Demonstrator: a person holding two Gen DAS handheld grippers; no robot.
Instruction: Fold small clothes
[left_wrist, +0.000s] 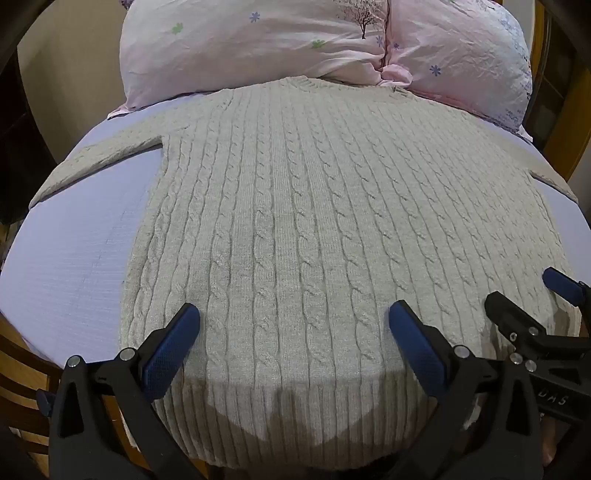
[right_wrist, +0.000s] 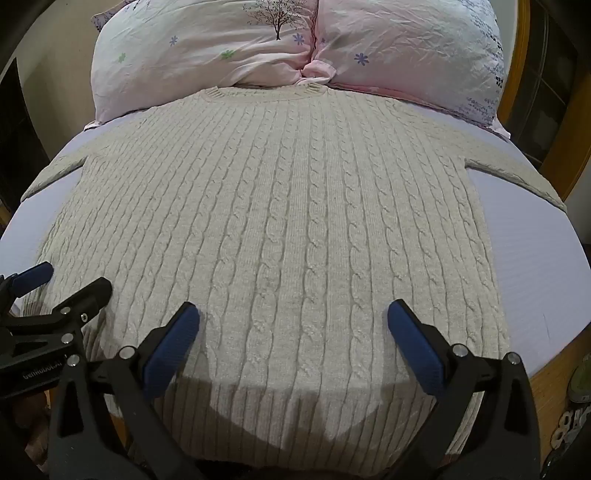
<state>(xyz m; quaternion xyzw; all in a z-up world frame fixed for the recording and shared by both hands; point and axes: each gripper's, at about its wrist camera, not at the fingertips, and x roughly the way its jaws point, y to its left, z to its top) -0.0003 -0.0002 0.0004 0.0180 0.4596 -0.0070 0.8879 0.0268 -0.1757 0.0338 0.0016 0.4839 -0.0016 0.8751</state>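
Note:
A cream cable-knit sweater (left_wrist: 314, 206) lies flat on a lavender sheet (left_wrist: 74, 251), collar towards the pillows, sleeves spread out to both sides, ribbed hem nearest me. It also shows in the right wrist view (right_wrist: 288, 221). My left gripper (left_wrist: 294, 325) is open and empty, hovering over the hem area. My right gripper (right_wrist: 293, 325) is open and empty over the hem too. The right gripper shows at the right edge of the left wrist view (left_wrist: 524, 295); the left gripper shows at the left edge of the right wrist view (right_wrist: 66, 284).
Two pink floral pillows (left_wrist: 258, 48) (right_wrist: 406, 55) lie just beyond the collar. The lavender sheet (right_wrist: 535, 266) borders the sweater on both sides. A wooden bed frame (left_wrist: 14, 365) runs along the near and side edges. Shoes (right_wrist: 580, 384) sit on the floor at right.

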